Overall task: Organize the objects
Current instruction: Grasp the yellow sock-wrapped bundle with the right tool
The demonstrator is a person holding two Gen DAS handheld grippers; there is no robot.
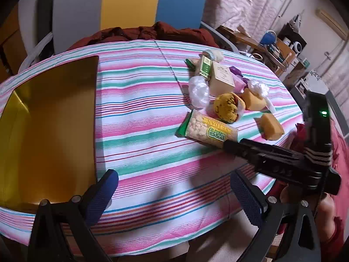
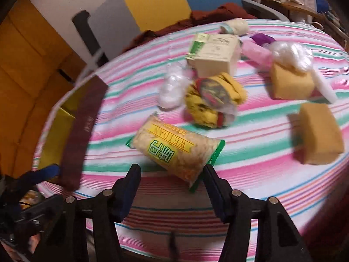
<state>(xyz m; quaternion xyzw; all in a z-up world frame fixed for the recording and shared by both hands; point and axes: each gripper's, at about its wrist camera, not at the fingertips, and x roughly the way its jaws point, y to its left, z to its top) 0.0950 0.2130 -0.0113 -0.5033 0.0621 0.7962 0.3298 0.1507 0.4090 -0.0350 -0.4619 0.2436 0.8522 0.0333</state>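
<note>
A green and yellow snack packet lies on the striped tablecloth. Behind it is a pile: a yellow wrapped cake, a cream carton, clear plastic bags, two tan sponge blocks and pink and purple packets. My right gripper is open, its fingers either side of the packet's near end; it also shows in the left wrist view. My left gripper is open and empty over the cloth. An open gold-lined box sits at the left.
The box's dark red wall stands at the table's left edge. A chair with a dark red cloth is behind the table. Cluttered shelves stand at the far right.
</note>
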